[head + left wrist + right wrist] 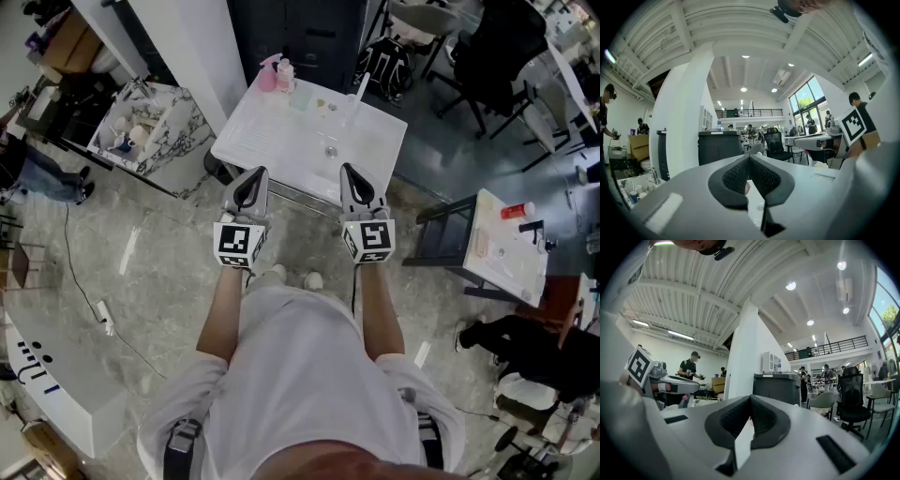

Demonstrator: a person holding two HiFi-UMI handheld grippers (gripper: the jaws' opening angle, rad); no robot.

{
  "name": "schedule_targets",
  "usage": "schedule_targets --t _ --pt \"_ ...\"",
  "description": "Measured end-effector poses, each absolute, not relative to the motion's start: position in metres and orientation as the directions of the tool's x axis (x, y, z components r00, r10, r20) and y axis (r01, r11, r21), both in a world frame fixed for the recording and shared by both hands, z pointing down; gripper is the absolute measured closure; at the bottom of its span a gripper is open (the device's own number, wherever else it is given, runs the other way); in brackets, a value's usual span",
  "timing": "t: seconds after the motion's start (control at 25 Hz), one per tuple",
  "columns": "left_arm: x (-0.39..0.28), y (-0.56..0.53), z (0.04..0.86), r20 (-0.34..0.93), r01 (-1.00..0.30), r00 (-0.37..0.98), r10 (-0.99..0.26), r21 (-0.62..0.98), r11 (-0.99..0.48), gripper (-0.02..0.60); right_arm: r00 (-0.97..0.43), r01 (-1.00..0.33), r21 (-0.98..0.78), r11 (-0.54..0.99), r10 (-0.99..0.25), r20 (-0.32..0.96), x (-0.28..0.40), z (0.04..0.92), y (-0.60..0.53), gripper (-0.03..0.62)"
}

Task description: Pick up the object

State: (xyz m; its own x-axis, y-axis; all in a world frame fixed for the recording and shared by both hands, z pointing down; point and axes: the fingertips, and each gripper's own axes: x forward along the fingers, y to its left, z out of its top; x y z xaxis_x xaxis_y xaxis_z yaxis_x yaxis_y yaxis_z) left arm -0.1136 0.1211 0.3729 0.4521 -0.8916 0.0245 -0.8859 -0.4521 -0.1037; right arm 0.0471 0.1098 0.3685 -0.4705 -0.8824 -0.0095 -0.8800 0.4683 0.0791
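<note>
In the head view a white table (pixel 281 141) stands just ahead of both grippers. On it are a pink spray bottle (pixel 267 73) at the far left corner, a small pale item (pixel 322 107), a small round thing (pixel 330 150) nearer me and a white upright piece (pixel 361 88). My left gripper (pixel 251 178) is at the table's near edge, pointing forward, shut and empty. My right gripper (pixel 349 172) is level with it to the right, also shut with nothing between its pads. Both gripper views look up over the closed jaws at the hall.
A marbled bin (pixel 141 127) of clutter stands left of the table beside a white pillar (pixel 192 47). A second small white table (pixel 511 246) with a red-capped item stands to the right. Office chairs (pixel 487 56) are behind, and a cable (pixel 84 281) runs on the floor.
</note>
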Motion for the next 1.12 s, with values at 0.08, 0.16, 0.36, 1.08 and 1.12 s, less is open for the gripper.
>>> schedule_targets --t 0.08,0.16,0.36,1.08,1.12 --pt "-0.115 0.121 0.373 0.039 -0.885 0.453 -0.891 -0.102 -0.455 0.584 -0.467 -0.882 0.075 0.465 -0.884 -0.008 0.046 0.371 0.112 0.594" --pt "-0.115 0.123 0.373 0.042 -0.882 0.458 -0.888 -0.101 -0.46 0.584 -0.467 -0.881 0.081 0.465 -0.884 -0.007 0.047 0.371 0.113 0.594" --pt "-0.111 0.125 0.374 0.047 -0.878 0.464 -0.884 -0.109 -0.467 0.584 -0.479 -0.877 0.061 0.477 -0.877 -0.028 0.047 0.369 0.115 0.592" --pt "-0.102 0.135 0.379 0.052 -0.898 0.424 -0.904 -0.101 -0.428 0.516 -0.465 -0.885 0.036 0.464 -0.886 -0.004 0.083 0.378 0.113 0.591" --pt "-0.097 0.135 0.381 0.063 -0.893 0.434 -0.899 -0.098 -0.438 0.467 -0.465 -0.885 0.034 0.465 -0.885 -0.003 0.087 0.378 0.113 0.591"
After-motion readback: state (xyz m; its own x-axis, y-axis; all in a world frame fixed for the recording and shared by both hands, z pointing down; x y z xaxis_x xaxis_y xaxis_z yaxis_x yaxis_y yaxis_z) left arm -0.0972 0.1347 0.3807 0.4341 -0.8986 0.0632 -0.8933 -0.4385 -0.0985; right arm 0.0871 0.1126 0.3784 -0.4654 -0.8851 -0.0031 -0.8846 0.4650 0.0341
